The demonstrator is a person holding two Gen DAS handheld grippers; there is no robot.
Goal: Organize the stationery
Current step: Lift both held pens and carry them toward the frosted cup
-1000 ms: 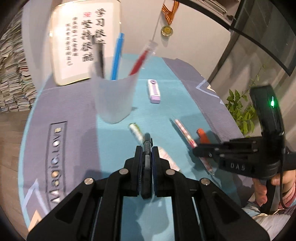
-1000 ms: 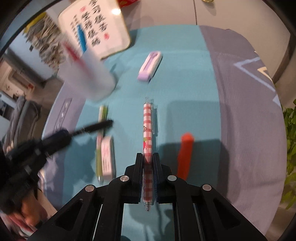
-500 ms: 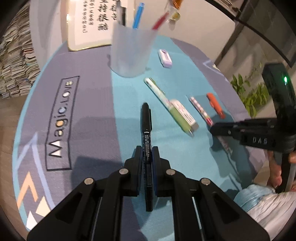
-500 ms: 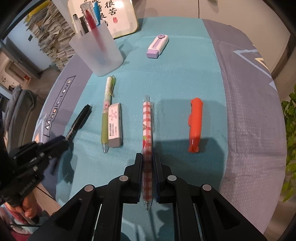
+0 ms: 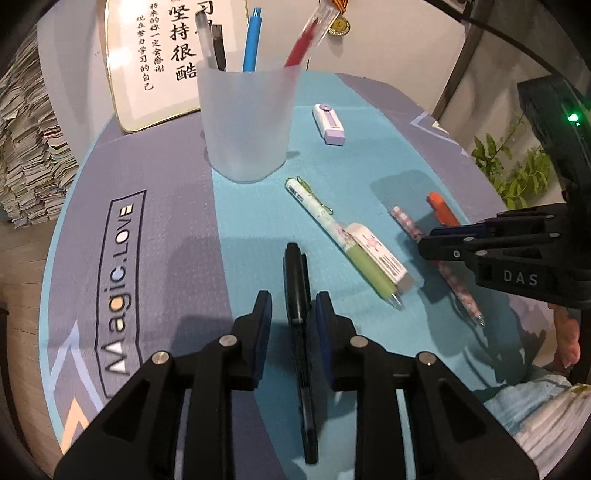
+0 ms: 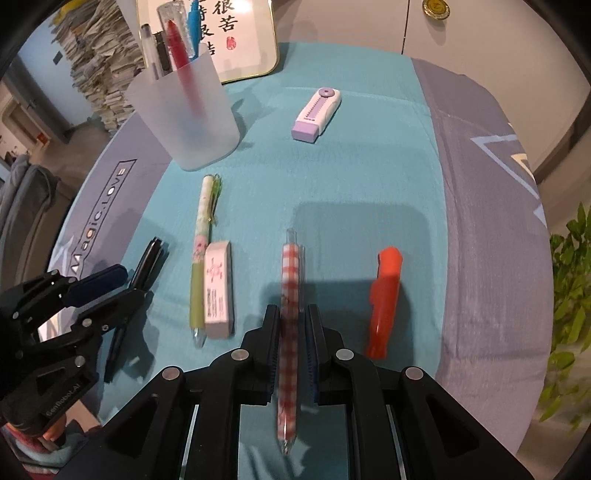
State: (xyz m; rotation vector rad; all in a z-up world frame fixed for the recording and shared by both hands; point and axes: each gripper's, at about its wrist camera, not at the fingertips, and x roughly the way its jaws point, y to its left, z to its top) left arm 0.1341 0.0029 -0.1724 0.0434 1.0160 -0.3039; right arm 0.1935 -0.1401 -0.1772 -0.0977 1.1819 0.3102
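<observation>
My left gripper (image 5: 291, 314) stands spread, its pads clear of the black pen (image 5: 298, 291) lying on the mat (image 5: 147, 258) between them. My right gripper (image 6: 291, 325) also has its jaws parted around the red-checked pen (image 6: 290, 295), though blur keeps me from judging contact. Only the right view shows the orange cutter (image 6: 384, 299) whole; the left view shows the medal (image 5: 340, 26) on the far wall. The frosted cup (image 5: 245, 122) of pens stands far left, the green pen (image 6: 201, 266) touching the eraser (image 6: 218, 288).
</observation>
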